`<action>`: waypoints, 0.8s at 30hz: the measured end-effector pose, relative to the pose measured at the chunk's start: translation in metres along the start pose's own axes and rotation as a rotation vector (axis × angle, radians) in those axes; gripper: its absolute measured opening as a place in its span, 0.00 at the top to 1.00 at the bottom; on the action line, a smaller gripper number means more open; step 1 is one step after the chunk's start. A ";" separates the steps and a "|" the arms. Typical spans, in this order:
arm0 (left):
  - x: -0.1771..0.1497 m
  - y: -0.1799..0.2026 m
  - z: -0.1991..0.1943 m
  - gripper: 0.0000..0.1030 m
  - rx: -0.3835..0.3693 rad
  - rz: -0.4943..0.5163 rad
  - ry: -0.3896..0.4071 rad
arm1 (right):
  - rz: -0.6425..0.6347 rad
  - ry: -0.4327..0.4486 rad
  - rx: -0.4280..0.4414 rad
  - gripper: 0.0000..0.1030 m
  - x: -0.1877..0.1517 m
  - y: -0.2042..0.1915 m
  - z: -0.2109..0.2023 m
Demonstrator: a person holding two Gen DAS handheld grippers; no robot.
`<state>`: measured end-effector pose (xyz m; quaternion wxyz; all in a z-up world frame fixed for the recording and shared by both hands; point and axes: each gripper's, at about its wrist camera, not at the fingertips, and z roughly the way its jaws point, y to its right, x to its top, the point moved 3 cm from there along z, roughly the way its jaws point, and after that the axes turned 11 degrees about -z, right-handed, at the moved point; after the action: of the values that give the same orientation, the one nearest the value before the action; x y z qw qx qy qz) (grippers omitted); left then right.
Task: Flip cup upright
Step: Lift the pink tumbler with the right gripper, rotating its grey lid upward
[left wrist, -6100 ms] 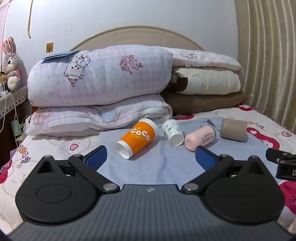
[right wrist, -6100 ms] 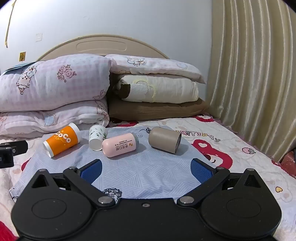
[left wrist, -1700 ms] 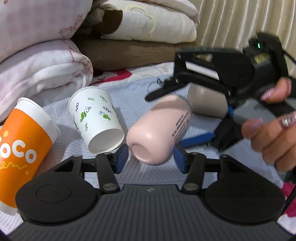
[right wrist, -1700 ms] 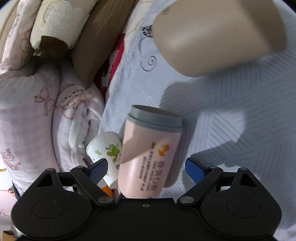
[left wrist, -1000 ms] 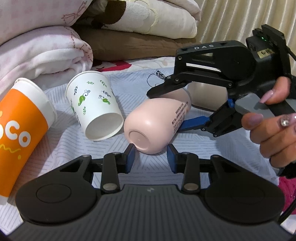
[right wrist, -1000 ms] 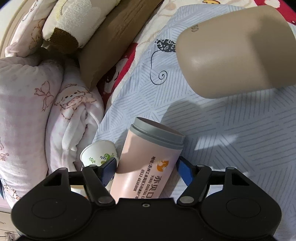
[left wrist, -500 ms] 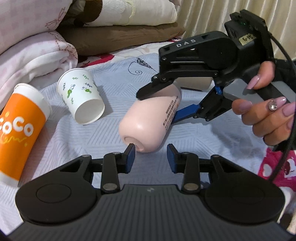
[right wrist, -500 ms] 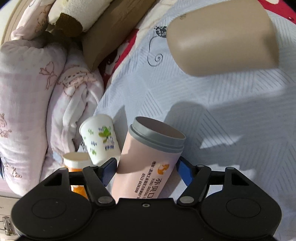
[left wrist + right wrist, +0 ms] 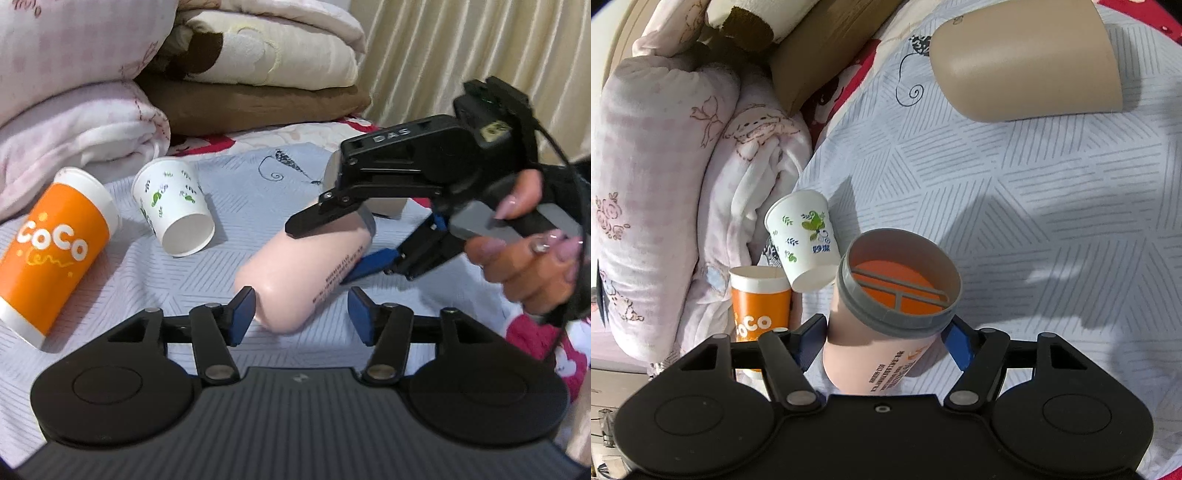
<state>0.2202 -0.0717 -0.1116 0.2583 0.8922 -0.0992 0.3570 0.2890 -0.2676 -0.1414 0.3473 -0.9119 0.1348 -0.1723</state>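
Note:
A pink cup [image 9: 306, 273] with a grey rim is tilted, rim end raised, over the blue-grey cloth [image 9: 240, 192]. My right gripper [image 9: 884, 341] is shut on the pink cup [image 9: 886, 325] just below its rim; the open mouth faces the camera. In the left wrist view the right gripper [image 9: 325, 243] clamps the cup from above and below. My left gripper [image 9: 301, 312] is open, its blue pads on either side of the cup's base, apart from it.
An orange COCO cup [image 9: 51, 254], a white leaf-print paper cup [image 9: 173, 210] and a tan cup [image 9: 1027, 62] lie on their sides on the cloth. Stacked pillows and quilts [image 9: 110, 74] stand behind. Curtains [image 9: 461, 48] hang at the right.
My left gripper's jaws have opened off the pink cup's base. The right gripper has tilted the cup's rim end higher, so its mouth now faces the right camera.

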 end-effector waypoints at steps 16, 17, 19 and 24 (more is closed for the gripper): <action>0.001 -0.029 0.043 0.31 -0.047 -0.003 -0.043 | -0.029 -0.060 -0.015 0.30 0.007 -0.006 0.025; 0.000 -0.028 0.046 0.31 -0.036 0.008 -0.053 | -0.024 -0.060 -0.009 0.30 0.007 -0.005 0.025; -0.002 -0.024 0.050 0.32 -0.012 0.030 -0.064 | -0.022 -0.062 -0.009 0.30 0.007 -0.006 0.026; -0.007 -0.019 0.052 0.41 0.031 0.018 -0.105 | -0.016 -0.059 -0.008 0.30 0.005 -0.005 0.024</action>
<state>0.2527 -0.0836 -0.1552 0.2356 0.9127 -0.1151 0.3133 0.3040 -0.2515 -0.1535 0.3462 -0.9190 0.1178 -0.1474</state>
